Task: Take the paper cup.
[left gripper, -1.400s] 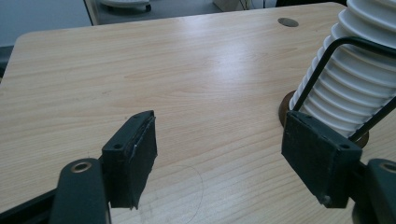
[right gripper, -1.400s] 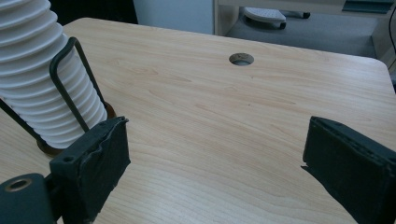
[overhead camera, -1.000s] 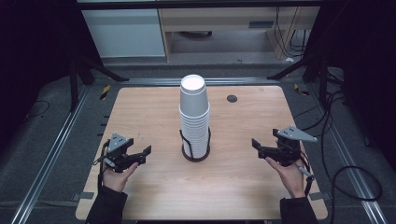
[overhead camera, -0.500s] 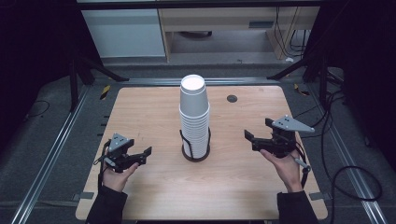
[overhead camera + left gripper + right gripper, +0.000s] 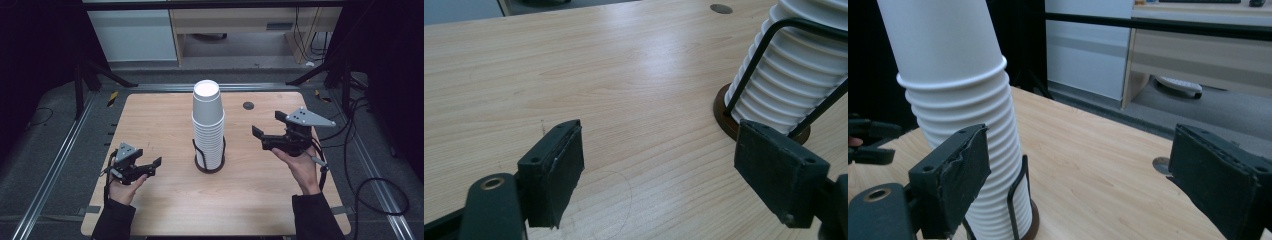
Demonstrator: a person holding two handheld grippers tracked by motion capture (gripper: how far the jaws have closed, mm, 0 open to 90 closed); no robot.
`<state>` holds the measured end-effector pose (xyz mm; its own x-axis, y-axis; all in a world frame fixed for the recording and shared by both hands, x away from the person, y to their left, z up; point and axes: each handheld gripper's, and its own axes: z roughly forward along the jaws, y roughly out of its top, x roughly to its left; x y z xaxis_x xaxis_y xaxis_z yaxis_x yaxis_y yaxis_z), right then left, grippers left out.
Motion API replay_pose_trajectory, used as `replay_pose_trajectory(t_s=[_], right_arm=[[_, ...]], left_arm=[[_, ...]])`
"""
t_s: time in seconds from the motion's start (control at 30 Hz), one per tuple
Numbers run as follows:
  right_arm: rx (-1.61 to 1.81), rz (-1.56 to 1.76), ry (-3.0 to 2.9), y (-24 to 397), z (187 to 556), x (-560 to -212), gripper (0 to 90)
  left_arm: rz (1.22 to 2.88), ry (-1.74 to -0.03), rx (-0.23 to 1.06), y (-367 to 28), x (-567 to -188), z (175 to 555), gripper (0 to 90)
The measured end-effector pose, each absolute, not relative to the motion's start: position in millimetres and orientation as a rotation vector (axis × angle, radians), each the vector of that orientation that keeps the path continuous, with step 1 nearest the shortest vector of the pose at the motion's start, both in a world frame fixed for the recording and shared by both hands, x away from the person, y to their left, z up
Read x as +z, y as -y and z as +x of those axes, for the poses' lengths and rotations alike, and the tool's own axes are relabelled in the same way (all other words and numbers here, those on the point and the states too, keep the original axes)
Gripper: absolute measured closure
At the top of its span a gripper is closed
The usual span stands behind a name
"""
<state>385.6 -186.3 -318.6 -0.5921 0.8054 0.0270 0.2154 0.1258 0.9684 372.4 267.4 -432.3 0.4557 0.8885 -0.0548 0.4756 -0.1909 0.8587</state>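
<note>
While both grippers hang with nothing between their jaws, the stack of cups (image 5: 208,125) stands upright near the middle of the wooden table (image 5: 165,115), and every place below is told from that stack. Its cups are white and smooth-walled, nested upside down so their rolled rims make a column of tight ribs under one plain tapered cup on top, whose round flat bottom faces up. A holder (image 5: 210,162) carries the stack: a dark brown round base with thin black wire hoops rising along the ribs. To the left of the stack and nearer the person, the left gripper (image 5: 150,167) hovers low over the table, its jaws spread wide and empty; in the left gripper view the two flat black pads (image 5: 556,172) look rubbery and slightly frayed at the edge, with pale streaked wood grain between them. To the right of the stack, well apart from it, the right gripper (image 5: 262,137) is held higher, a grey three-cornered plate on top, its jaws pointing toward the stack, likewise wide apart and gripping nothing. A small dark round disc (image 5: 248,105) sits flush in the tabletop beyond the stack to its right.
</note>
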Motion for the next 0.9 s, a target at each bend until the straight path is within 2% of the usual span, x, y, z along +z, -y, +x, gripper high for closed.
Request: replay_pose_trajectory(t_s=[0.37,0.9], right_arm=[[1.529,0.894,-1.911,158.3,387.7,-290.2,8.8],[1.578,0.824,-1.956,121.5,396.4,-277.8,8.0]], left_arm=[[1.835,-1.156,0.589,-266.6,-433.1,372.9,18.9],[1.846,-1.146,0.583,-266.6,-433.7,373.7,18.6]])
